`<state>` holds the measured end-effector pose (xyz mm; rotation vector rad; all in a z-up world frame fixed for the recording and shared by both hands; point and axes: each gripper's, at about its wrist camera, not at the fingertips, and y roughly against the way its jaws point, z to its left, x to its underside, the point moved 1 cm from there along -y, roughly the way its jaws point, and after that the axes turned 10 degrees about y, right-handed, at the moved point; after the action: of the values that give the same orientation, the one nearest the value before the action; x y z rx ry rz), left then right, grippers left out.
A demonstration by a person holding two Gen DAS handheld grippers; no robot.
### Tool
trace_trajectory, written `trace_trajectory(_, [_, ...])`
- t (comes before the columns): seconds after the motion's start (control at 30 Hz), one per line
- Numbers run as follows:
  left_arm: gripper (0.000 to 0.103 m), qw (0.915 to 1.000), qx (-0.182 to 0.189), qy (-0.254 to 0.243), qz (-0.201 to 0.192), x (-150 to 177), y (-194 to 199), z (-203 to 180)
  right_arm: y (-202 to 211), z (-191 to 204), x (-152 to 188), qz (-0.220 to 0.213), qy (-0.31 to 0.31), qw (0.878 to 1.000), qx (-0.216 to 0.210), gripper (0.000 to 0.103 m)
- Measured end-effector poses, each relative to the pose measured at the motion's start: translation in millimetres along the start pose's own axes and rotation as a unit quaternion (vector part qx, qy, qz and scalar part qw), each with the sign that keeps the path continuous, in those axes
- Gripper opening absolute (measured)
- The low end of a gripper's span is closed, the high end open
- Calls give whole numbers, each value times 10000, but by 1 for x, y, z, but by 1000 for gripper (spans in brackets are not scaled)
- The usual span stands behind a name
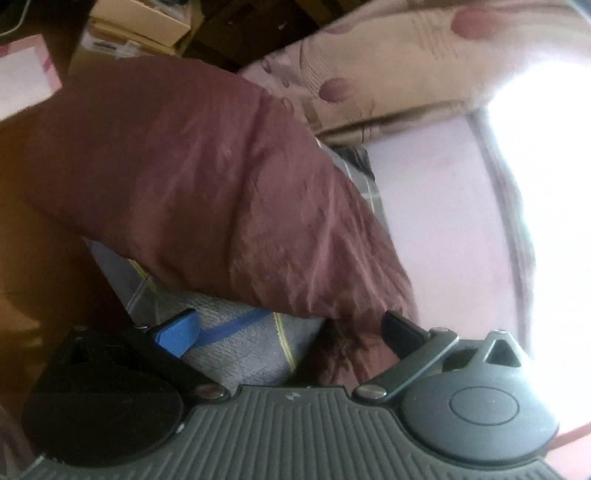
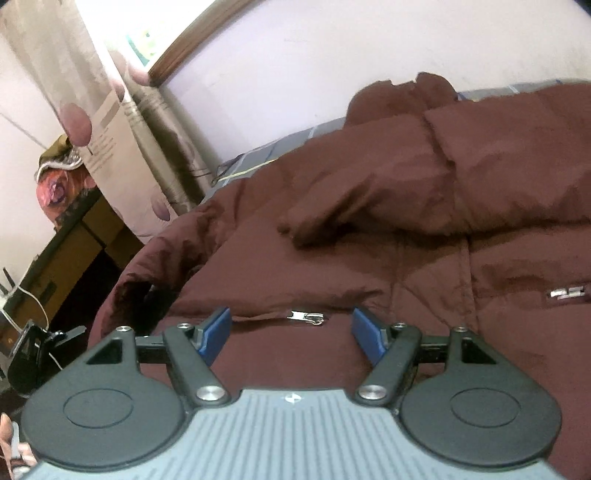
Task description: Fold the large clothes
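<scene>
Jacket (image 2: 388,229), dark maroon and puffy, lies spread over the bed, covering most of the grey-blue bedspread (image 1: 243,343); only strips of bedspread show along the far edge by the wall and at the near edge under the left tool. One sleeve (image 2: 354,192) is laid across the jacket's body, cuff pointing toward the curtain side. Two metal zipper pulls show on the front: one (image 2: 306,316) just ahead of the right gripper, another (image 2: 567,292) off toward the bed's right edge.

Right gripper (image 2: 291,332) hovers low over the jacket front, blue pads (image 2: 216,334) spread wide apart w/ nothing between them; fabric sits below, not pinched.

Left gripper (image 1: 288,332) is at the bed's edge, tongs also spread. Its blue pad (image 1: 177,332) sits over bare bedspread, the other finger right at the jacket hem; can't tell if it touches. Jacket bulk (image 1: 207,177) hangs in a thick fold ahead of it.

Floral curtain (image 2: 110,122) hangs by the window, near the bed's corner. Cardboard boxes (image 1: 136,26) are stacked beyond the bed, seen from the left wrist view.
</scene>
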<state>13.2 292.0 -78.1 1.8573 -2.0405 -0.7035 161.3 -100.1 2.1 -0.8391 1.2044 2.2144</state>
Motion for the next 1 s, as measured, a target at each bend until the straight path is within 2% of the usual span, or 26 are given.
trace_trajectory(0.13, [102,9985,-170,509,45,-9,-9,22,-1,-1,3,19,12,10000,9,73])
trace_trajectory(0.23, [99,9968,-277,670,-342,-24,-5,31,0,-2,4,42,34,10000,3,73])
trace_trajectory(0.33, [79,9955,-266,323,-852,-37,4,22,2,-4,6,77,38,10000,1,74])
trace_trajectory(0.4, [47,9939,-438,-16,-1009,-47,4,13,4,-5,7,61,23,10000,-4,74])
trace_trajectory(0.43, [40,9929,-475,-173,-1078,-51,3,8,4,-5,8,58,10,10000,-7,74])
trace_trajectory(0.47, [27,9916,-473,-367,-1145,-54,2,1,4,-5,8,49,-8,10000,-10,74])
trace_trajectory(0.5, [21,9908,-449,-509,-1173,-57,3,-6,5,-6,8,45,-26,10000,-11,74])
trace_trajectory(0.53, [19,9893,-420,-632,-1244,-59,5,-13,6,-6,8,49,-45,10000,-12,74])
trace_trajectory(0.6, [15,9823,-325,-1012,-1544,-56,8,-37,9,-5,7,62,-50,10000,-17,74])
trace_trajectory(0.67, [11,9712,-146,-1551,-1805,-50,16,-65,12,-5,6,68,-71,9999,-32,74])
trace_trajectory(0.8, [9,9487,533,-2286,-2119,-31,25,-130,30,-12,3,-99,-173,9998,-67,75])
trace_trajectory(0.93, [9,9276,1340,-2882,-1964,7,23,-213,60,-27,-3,-465,-276,9985,34,75])
trace_trajectory(1.0, [9,9132,1773,-3233,-1737,41,17,-255,79,-38,-5,-680,-339,9970,125,75])
